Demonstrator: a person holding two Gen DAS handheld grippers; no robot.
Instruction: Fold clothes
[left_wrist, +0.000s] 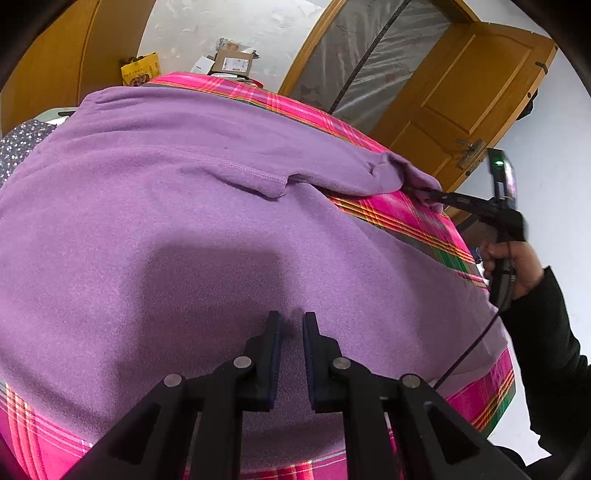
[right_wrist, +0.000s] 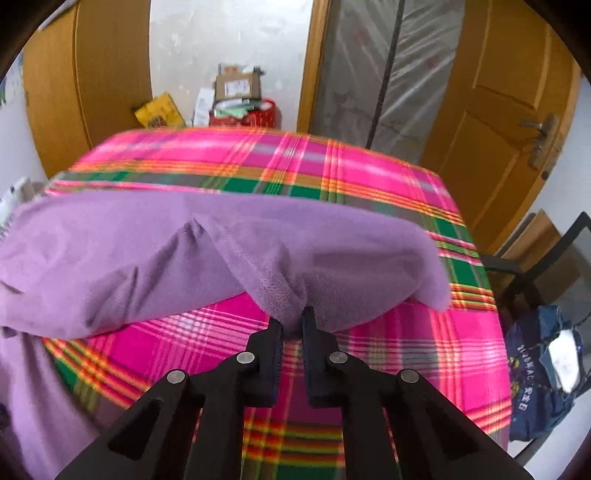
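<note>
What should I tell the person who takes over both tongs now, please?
Left tongs: nearly closed, pinching the purple fleece garment near its front hem.
Right tongs: shut on the garment's right edge, which is lifted off the pink plaid bedcover.
Done: garment spread out, one edge picked up.
Left: carry that edge across for the first fold, then the remaining folds.

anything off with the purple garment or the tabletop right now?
Nothing damaged or spilled. The purple garment lies mostly flat on the plaid cloth. One part is bunched and lifted off the cloth, pinched in the right tool; that fits a fold in progress. The left tool presses on the fabric.
</note>
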